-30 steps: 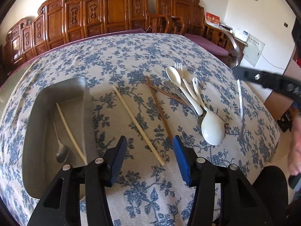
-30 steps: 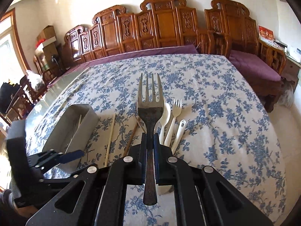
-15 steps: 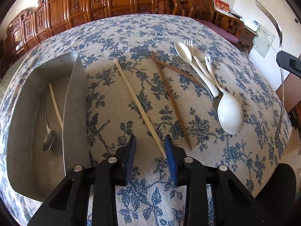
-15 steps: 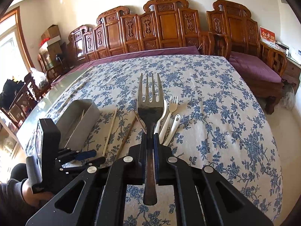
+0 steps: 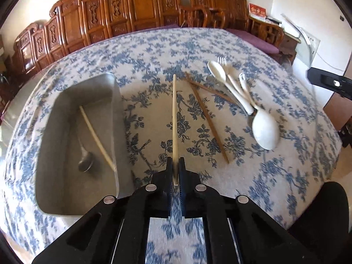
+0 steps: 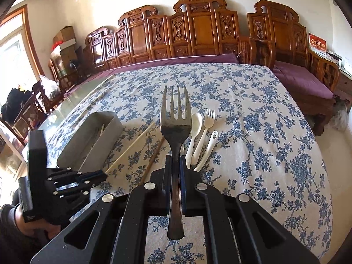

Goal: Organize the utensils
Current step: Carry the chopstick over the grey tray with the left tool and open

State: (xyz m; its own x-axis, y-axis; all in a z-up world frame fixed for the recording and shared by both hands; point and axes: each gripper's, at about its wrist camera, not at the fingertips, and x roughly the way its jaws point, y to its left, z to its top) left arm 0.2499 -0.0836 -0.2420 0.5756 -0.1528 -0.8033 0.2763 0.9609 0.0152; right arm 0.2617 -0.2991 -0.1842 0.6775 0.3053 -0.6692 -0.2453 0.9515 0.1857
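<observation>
My left gripper (image 5: 175, 167) is shut on the near end of a pale chopstick (image 5: 174, 118), which points away over the tablecloth. The grey metal tray (image 5: 66, 206) lies just left of it, holding another pale chopstick (image 5: 96, 135) and a metal spoon (image 5: 84, 161). My right gripper (image 6: 176, 165) is shut on a dark metal fork (image 6: 175, 127), tines pointing away, held above the table. The left gripper (image 6: 92, 176) with the pale chopstick (image 6: 129, 148) shows at the lower left of the right wrist view, beside the tray (image 6: 88, 145).
Two brown chopsticks (image 5: 209, 123) lie crossed right of the held chopstick. White plastic spoons and a fork (image 5: 233, 85) and a large white spoon (image 5: 265, 132) lie further right. Carved wooden chairs (image 5: 136, 11) line the table's far side. The table edge drops off at right.
My left gripper closed on the pale chopstick, which now points straight away instead of lying slanted. The right gripper still holds the fork, barely moved.
</observation>
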